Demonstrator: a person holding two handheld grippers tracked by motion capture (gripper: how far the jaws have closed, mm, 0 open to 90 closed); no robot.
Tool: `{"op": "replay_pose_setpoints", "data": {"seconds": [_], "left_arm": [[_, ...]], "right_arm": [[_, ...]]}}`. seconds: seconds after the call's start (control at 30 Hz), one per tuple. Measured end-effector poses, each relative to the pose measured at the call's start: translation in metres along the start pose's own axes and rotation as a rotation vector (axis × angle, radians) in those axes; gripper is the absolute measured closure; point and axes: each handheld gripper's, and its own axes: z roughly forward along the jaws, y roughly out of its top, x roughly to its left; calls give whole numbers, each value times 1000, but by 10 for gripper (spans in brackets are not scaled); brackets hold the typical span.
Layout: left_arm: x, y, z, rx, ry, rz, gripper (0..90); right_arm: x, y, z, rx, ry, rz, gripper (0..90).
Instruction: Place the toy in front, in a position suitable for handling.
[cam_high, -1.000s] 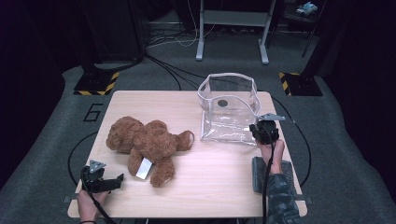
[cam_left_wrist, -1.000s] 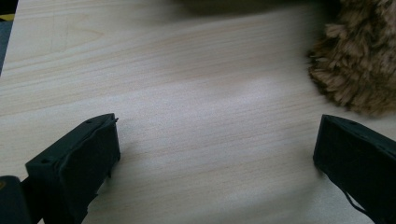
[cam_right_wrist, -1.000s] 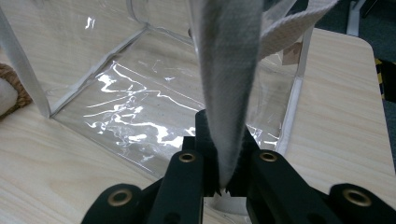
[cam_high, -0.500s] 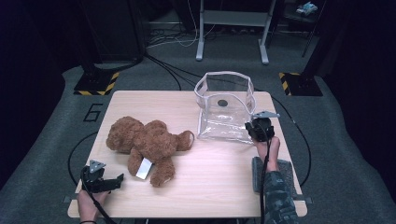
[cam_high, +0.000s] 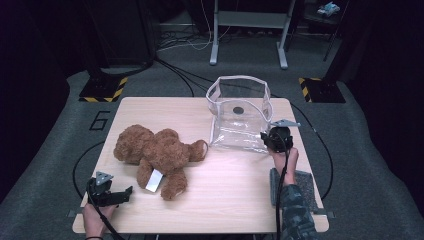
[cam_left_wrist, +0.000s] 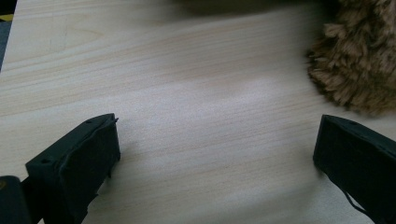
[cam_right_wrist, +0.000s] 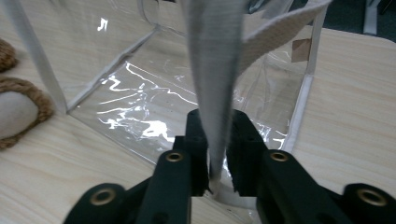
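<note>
**Strap grip loosening at the clear bag**

The right gripper (cam_right_wrist: 218, 154) has its jaws around the grey strap (cam_right_wrist: 212, 70) of the clear plastic bag (cam_high: 239, 114); they have just been opening, so the strap could slip free and the bag sag. The left gripper (cam_left_wrist: 215, 158) rests wide apart, the teddy bear (cam_high: 156, 152) just ahead. Pad contact is hard to judge.

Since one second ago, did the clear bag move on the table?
Yes. In the high view the clear bag has shifted toward the teddy bear, away from the table's right edge.
</note>
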Motion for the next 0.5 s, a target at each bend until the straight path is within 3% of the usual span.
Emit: {"op": "replay_pose_setpoints", "data": {"seconds": [0.17,0.3,0.4,0.5], "left_arm": [[0,0,0,-2,-13,12,0],[0,0,-2,-11,-32,14,6],[0,4,-8,-38,-66,-17,4],[-6,17,-19,-69,-87,-6,2]], "right_arm": [[4,-2,-18,-18,5,44,482],[11,-10,-37,-17,22,55,313],[24,-21,-49,-16,45,40,234],[41,-35,-55,6,73,7,199]]}}
